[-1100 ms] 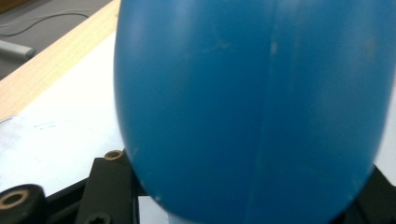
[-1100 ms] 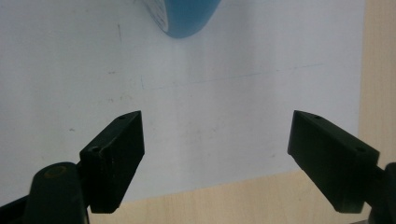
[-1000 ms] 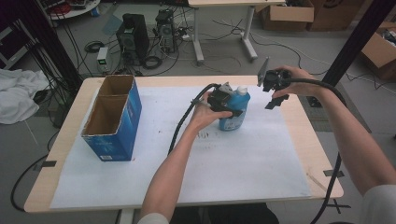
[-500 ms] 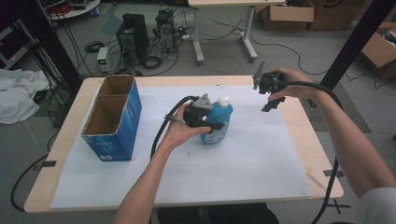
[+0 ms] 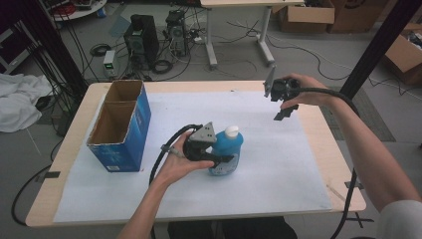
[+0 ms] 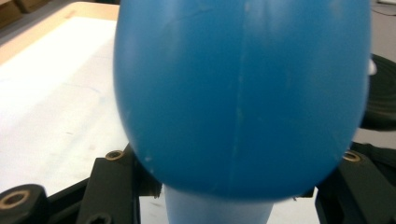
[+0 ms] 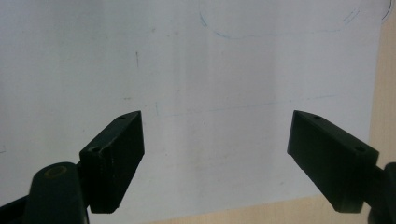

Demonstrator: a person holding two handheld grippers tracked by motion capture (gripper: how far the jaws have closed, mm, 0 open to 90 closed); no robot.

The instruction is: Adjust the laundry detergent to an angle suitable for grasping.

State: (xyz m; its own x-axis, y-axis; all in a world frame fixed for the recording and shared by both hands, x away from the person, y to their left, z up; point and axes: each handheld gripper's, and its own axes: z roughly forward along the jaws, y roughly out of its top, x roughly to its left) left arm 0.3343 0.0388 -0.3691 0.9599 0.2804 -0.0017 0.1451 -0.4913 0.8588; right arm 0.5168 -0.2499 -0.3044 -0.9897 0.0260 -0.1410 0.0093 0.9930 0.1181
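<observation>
Blue plastic bottle [image 5: 226, 152] is sitting clamped in my left gripper [image 5: 219, 160] at mid-table near the cardboard box [image 5: 119, 124], likely bound there, while my right gripper [image 5: 281, 99] is hovering wide, empty, clear.

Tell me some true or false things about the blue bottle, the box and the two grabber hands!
1. The left gripper is clamped on the blue bottle. True.
2. The bottle is inside the cardboard box. False: it stands outside, to the box's right, over the white sheet.
3. The right gripper is open and holds nothing. True.
4. The bottle's cap is red. False: it is white.
5. The box is closed. False: its top is open.
</observation>
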